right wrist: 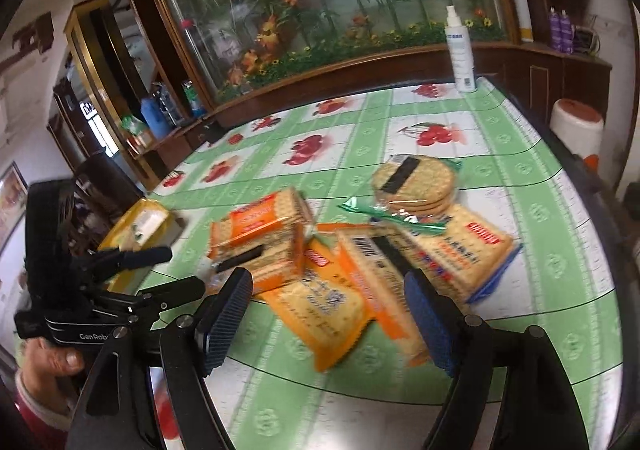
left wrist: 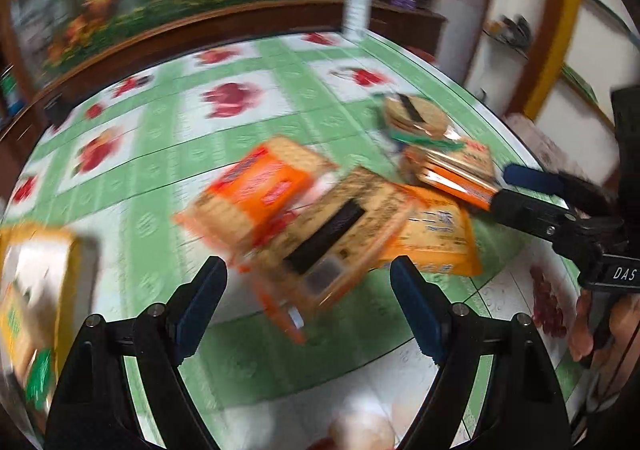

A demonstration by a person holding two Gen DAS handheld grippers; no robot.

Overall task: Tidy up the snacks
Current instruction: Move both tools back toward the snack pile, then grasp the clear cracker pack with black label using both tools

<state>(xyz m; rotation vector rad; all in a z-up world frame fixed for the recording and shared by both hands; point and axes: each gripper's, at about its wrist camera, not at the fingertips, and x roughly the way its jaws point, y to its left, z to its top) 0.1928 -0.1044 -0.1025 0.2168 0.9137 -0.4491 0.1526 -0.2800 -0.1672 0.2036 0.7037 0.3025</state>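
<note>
Right wrist view shows a loose heap of cracker packets (right wrist: 340,270) on the green fruit-print tabletop (right wrist: 540,217), with the round biscuit pack (right wrist: 416,181) as the landmark at its far edge. Just in front of that pack lies a blue-edged cracker sleeve (right wrist: 468,254), and to its left an orange-labelled block (right wrist: 264,234) leans on the heap. The right gripper (right wrist: 328,314) hangs over the near packets, its fingers (right wrist: 226,314) spread wide and holding nothing; the left gripper (left wrist: 308,306) is likewise open and empty. These packets look light, crinkly and slippery in film — and brittle inside — so I would judge a gentle pinch across the flat faces, mid-length, safer than the sealed ends.
</note>
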